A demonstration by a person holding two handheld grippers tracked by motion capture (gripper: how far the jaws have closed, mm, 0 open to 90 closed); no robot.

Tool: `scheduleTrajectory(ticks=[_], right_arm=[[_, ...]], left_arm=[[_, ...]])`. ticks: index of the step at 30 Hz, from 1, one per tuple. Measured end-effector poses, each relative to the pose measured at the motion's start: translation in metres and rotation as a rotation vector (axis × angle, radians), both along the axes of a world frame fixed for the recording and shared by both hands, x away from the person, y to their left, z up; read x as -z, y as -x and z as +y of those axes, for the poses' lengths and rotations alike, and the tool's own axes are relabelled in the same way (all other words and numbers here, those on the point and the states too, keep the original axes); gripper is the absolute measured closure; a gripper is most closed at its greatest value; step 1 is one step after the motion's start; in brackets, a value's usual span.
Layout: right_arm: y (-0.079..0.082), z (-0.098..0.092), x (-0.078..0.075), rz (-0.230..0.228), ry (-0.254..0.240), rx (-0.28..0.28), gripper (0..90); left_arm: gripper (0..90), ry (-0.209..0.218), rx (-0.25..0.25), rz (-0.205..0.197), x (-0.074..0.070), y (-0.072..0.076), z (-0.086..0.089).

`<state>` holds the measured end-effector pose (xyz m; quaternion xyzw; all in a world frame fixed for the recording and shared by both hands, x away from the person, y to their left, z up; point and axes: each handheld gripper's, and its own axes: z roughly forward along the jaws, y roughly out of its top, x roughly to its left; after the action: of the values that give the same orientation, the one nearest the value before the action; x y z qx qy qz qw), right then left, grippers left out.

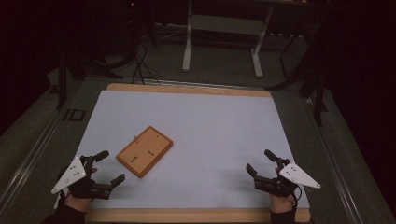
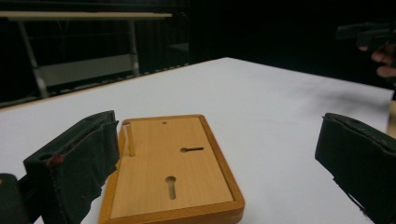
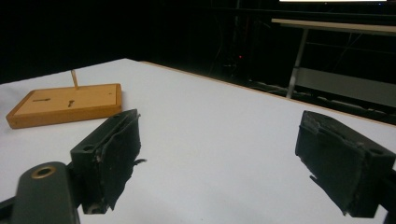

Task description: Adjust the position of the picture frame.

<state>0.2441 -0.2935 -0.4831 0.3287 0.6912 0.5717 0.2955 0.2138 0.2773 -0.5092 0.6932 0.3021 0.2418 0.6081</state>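
Note:
A flat wooden board (image 1: 144,151) with two keyhole slots and a thin upright peg (image 2: 130,140) lies on the white sheet (image 1: 210,126), left of centre. My left gripper (image 1: 110,167) rests at the front left, just short of the board (image 2: 173,172), jaws wide apart and empty. At the front right, well away from the board (image 3: 65,103), my right gripper (image 1: 260,161) is open too, with nothing between its jaws. In the left gripper view the other hand (image 2: 384,58) shows far off at the right.
The white sheet covers a wood-edged table (image 1: 187,88). Beyond the far edge stand a white-legged bench (image 1: 224,28), cables (image 1: 140,65) and dark stands on the floor. Wide bare sheet lies between the two grippers.

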Motion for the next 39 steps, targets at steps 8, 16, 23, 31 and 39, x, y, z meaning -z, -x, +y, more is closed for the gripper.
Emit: scheduleTrajectory(ticks=[8,16,23,31,39], right_arm=[[-0.002,0.002,0.001,0.014,0.007,-0.002,13.7],[-0.001,0.005,0.001,0.014,0.008,-0.002,13.7],[-0.001,0.011,0.0,0.013,0.006,-0.028,13.7],[0.0,0.015,-0.001,0.001,-0.004,-0.044,13.4],[0.0,0.016,-0.003,-0.015,-0.013,-0.051,13.1]], left_arm=[[0.2,-0.063,0.009,0.02,-0.003,0.003,-0.005],[1.4,-0.02,0.021,0.053,-0.006,-0.001,-0.005],[1.6,0.004,0.016,0.086,-0.016,-0.023,-0.007],[2.8,-0.014,-0.002,0.083,-0.021,-0.044,-0.014],[4.7,-0.022,-0.018,0.112,-0.012,-0.064,-0.021]])
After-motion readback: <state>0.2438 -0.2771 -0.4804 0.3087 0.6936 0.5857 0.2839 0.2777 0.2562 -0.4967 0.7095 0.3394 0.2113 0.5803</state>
